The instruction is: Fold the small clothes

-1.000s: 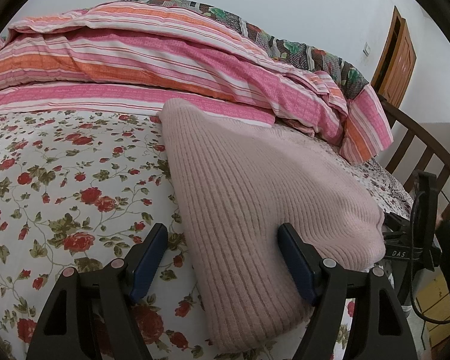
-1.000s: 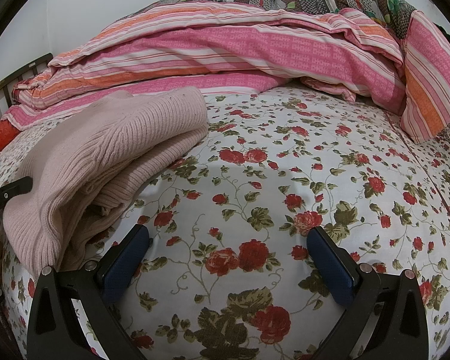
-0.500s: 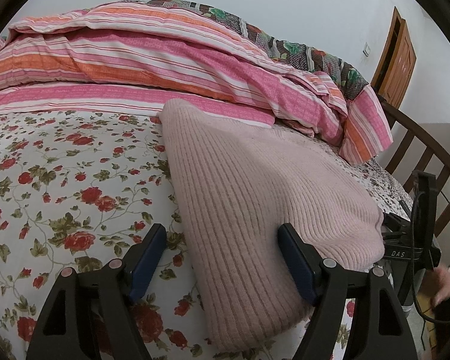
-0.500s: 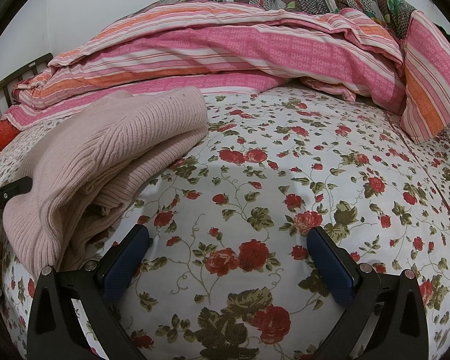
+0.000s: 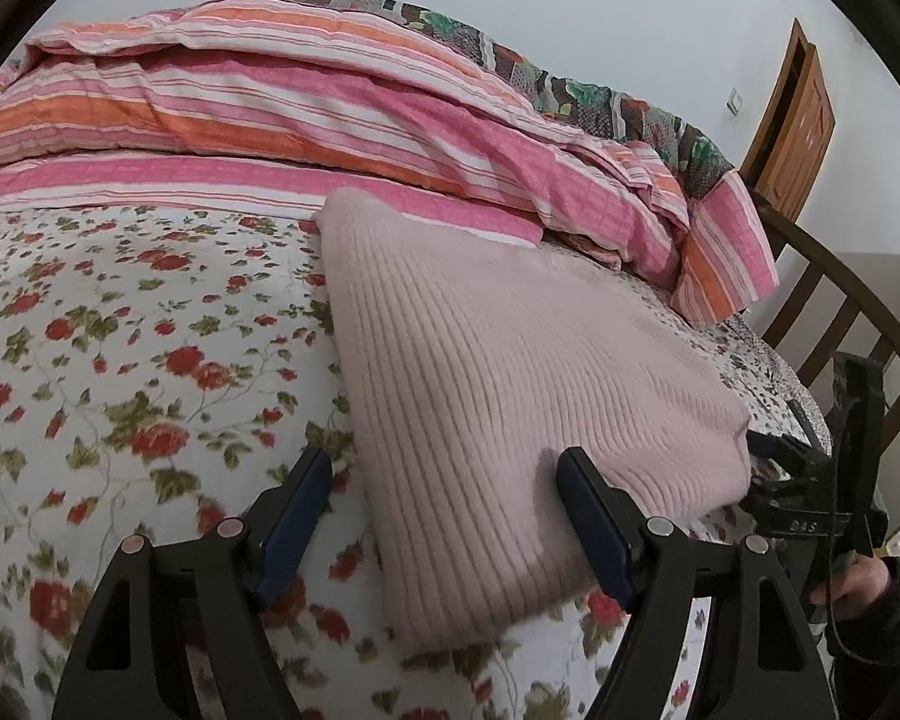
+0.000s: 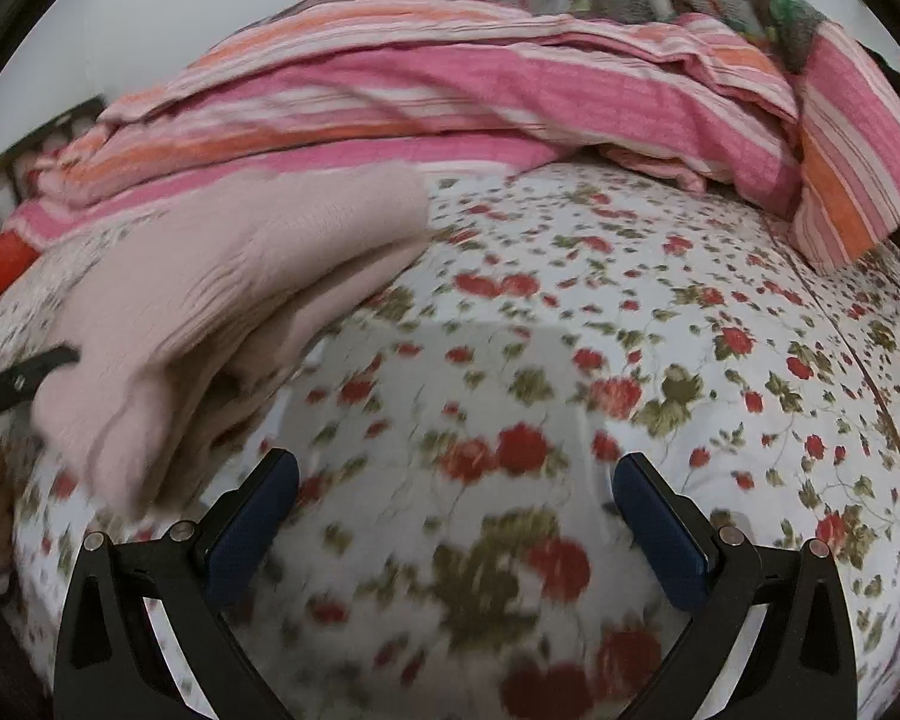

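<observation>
Stock as I see it from my two wrist cameras, largest first.

One bed, covered by one floral sheet (image 5: pixel 120 360), white with red roses and green leaves; it fills most of both views.

One striped quilt (image 5: pixel 270 102), pink, orange and white, heaped along the far side of the bed, with one darker patterned blanket (image 5: pixel 570 90) showing along its top edge.

One wooden bed rail (image 5: pixel 834 282) with slats, at the right of the left wrist view, and one brown wooden door (image 5: pixel 795 126) beyond it.

One folded pink ribbed sweater (image 5: pixel 498 372), the task's garment, lying flat on the sheet near the bed's edge, its far corner touching the quilt. In the right wrist view the same sweater (image 6: pixel 222 312) sits at the left, its stacked layers showing along the near side; that view is blurred.

Two grippers. My left gripper (image 5: pixel 444 516) stands wide, with the sweater's near corner between the jaws; the right pad overlaps the knit, the left pad stands clear over the sheet, and nothing is squeezed. My right gripper (image 6: pixel 456 516) also stands wide, over bare sheet, just beside the sweater and holding nothing.

One hand (image 5: pixel 858 582) in a dark sleeve, at the far right edge of the left wrist view.
</observation>
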